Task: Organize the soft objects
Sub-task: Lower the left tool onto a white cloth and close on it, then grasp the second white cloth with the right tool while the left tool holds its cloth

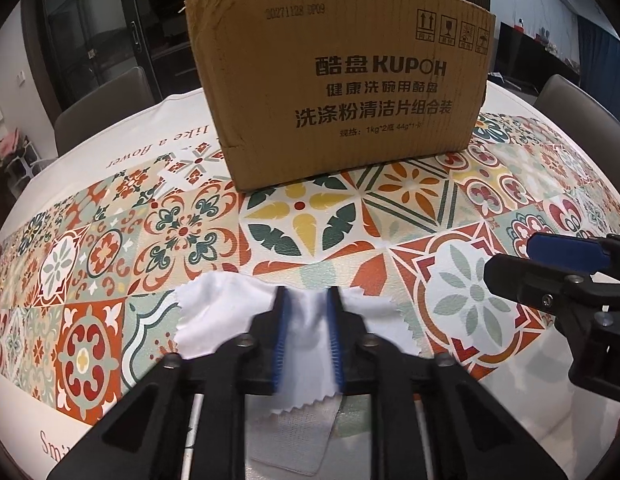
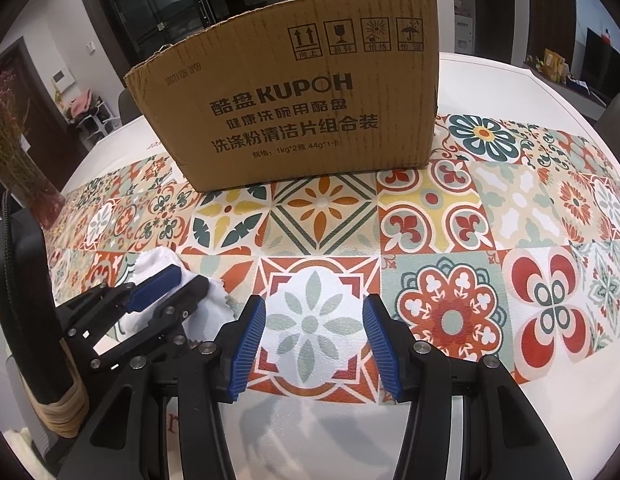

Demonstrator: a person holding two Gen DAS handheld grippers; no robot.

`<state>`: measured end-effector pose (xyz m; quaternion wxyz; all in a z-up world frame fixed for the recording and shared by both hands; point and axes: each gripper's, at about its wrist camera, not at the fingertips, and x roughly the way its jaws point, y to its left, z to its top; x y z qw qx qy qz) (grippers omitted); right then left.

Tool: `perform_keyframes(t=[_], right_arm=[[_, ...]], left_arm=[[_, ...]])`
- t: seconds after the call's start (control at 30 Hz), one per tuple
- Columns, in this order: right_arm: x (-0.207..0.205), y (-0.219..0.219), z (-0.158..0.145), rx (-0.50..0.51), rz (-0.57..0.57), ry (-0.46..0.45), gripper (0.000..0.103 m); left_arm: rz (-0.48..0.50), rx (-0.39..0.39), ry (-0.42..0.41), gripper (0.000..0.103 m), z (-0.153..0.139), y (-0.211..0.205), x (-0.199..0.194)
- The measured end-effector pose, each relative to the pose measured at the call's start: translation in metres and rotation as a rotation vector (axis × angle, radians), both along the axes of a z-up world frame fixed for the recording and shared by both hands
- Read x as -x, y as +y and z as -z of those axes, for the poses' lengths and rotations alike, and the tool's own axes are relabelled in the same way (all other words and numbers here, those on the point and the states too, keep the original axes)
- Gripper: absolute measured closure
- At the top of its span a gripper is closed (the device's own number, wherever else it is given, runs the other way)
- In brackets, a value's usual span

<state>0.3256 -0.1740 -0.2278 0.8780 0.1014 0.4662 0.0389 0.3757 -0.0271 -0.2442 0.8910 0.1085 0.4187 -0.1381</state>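
Observation:
A white cloth (image 1: 214, 312) with zigzag edges lies on the patterned tablecloth near the front edge. My left gripper (image 1: 308, 300) is shut on the white cloth, its blue pads pinching a fold at table level. The cloth (image 2: 158, 260) and the left gripper (image 2: 186, 280) also show in the right wrist view at the left. My right gripper (image 2: 313, 312) is open and empty, just above the tablecloth to the right of the cloth. It shows in the left wrist view (image 1: 549, 264) at the right edge. A brown cardboard box (image 1: 337, 92) stands behind.
The cardboard box (image 2: 302, 116) stands upright on the round table, its top open side hidden. A vase of dried flowers (image 2: 26, 176) stands at the table's left. Chairs (image 1: 106, 108) stand beyond the far edge. A tiled pattern tablecloth (image 2: 489, 208) covers the table.

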Motion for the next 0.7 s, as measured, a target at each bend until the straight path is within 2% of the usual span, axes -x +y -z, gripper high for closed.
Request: perform_keyframes(t=[0.23,0.7], right_arm=[[0.002,0.001,0.002,-0.007,-0.006,0.003,0.051],[0.003,0.011,-0.006,-0.05,-0.035,-0.016,0.051]], left_arm=[[-0.01,0.014,-0.013,0.098,-0.004,0.004,0.004],[-0.065,0.088,-0.114,0.098,-0.055,0.033,0.028]])
